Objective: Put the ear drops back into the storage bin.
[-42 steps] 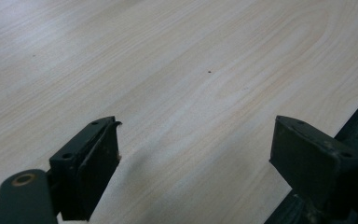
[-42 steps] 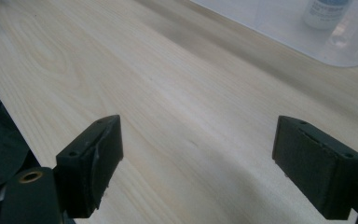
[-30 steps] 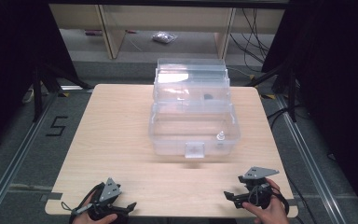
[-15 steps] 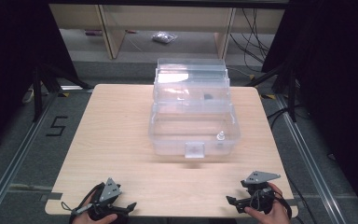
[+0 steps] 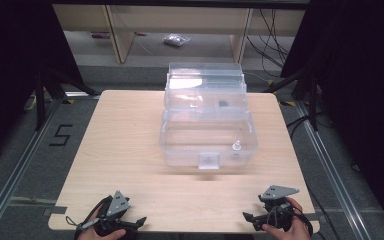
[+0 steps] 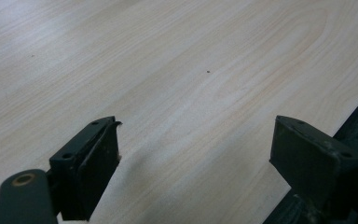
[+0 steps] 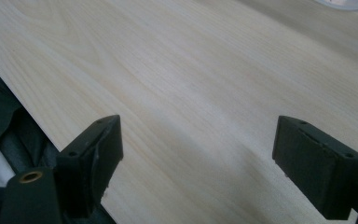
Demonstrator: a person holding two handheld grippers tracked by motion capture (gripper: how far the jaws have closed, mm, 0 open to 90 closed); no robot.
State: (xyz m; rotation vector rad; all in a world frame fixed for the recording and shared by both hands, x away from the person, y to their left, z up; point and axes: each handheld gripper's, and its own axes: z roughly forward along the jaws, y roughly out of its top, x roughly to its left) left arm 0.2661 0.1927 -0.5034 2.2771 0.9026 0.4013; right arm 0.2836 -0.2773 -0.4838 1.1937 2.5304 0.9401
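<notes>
A clear plastic box (image 5: 207, 135) with its lid tipped up at the back stands on the far middle of the light wooden table (image 5: 125, 135). A small white piece (image 5: 236, 145) sits inside it at the front right, and a small dark piece (image 5: 223, 104) lies farther back. My left gripper (image 5: 135, 222) rests at the table's near-left edge, held by a hand, jaws wide apart over bare wood (image 6: 196, 158). My right gripper (image 5: 250, 218) sits at the near-right edge, also open over bare wood (image 7: 196, 154). Both are far from the box.
The table's near edge (image 7: 42, 126) runs close beside the right gripper's jaws. Dark floor with rails and a "5" mark (image 5: 60, 135) lies left of the table. Shelving and cables stand behind it, with a small bag (image 5: 174, 40) on the floor there.
The right gripper has drawn back toward the near edge of the table and a little to the right. The left gripper and the box have stayed put.
</notes>
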